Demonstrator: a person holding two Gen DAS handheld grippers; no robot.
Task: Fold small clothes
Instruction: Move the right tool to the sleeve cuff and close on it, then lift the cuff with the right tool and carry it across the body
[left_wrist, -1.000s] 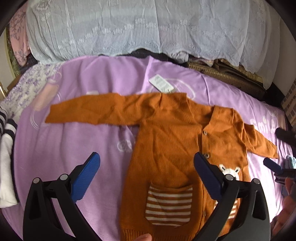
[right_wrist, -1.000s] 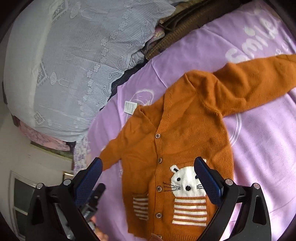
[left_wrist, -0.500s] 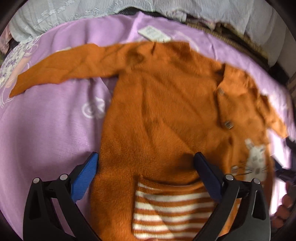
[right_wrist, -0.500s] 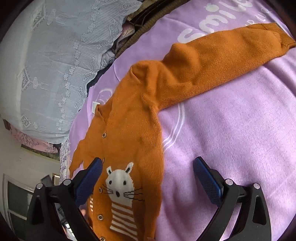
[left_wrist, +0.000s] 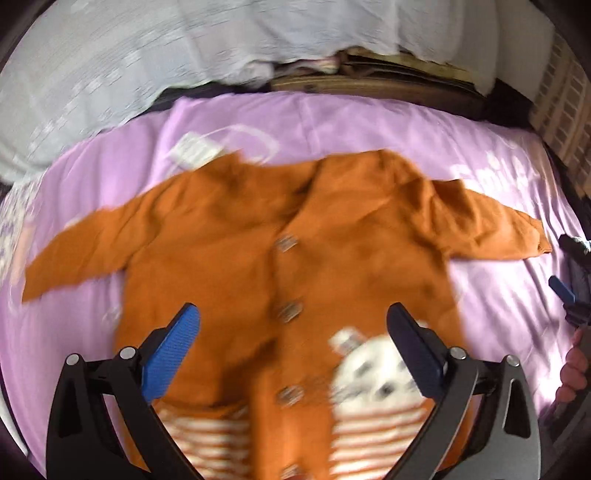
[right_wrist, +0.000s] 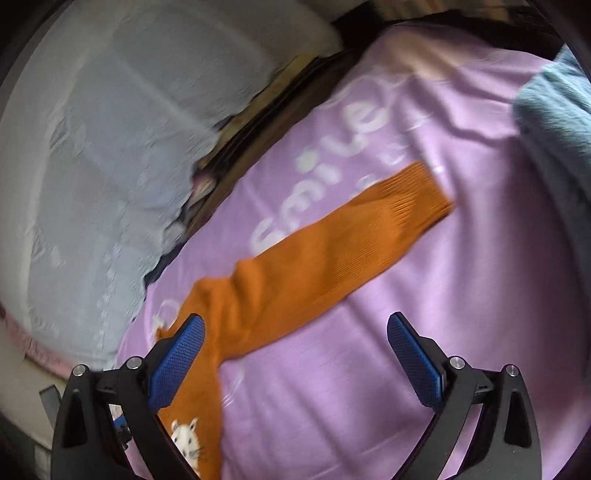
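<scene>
Purple sheet (left_wrist: 332, 122) carries the cardigan (left_wrist: 258, 240) flat at frame centre, both left gripper (left_wrist: 291, 343) and right gripper (right_wrist: 295, 354) gaping empty, so the right should probably pinch the sleeve (right_wrist: 332, 251) cuff squarely before folding inward.

Both grippers look like the same build. The left gripper (left_wrist: 291, 347) has 2 chunky black plastic arms that splay out in a V, each tipped with a blue pad (left_wrist: 171, 354) that has a fine ribbed texture. Round silver screw heads (left_wrist: 127, 352) sit at the pivots, 2 per side. The right gripper (right_wrist: 295, 362) matches: black frame, silver screws (right_wrist: 456, 362), blue pads (right_wrist: 177, 363) with a tiny cross-hatch grip pattern. Bare fingers (left_wrist: 572, 373) peek in at the left camera's right edge, no sleeve visible.
</scene>
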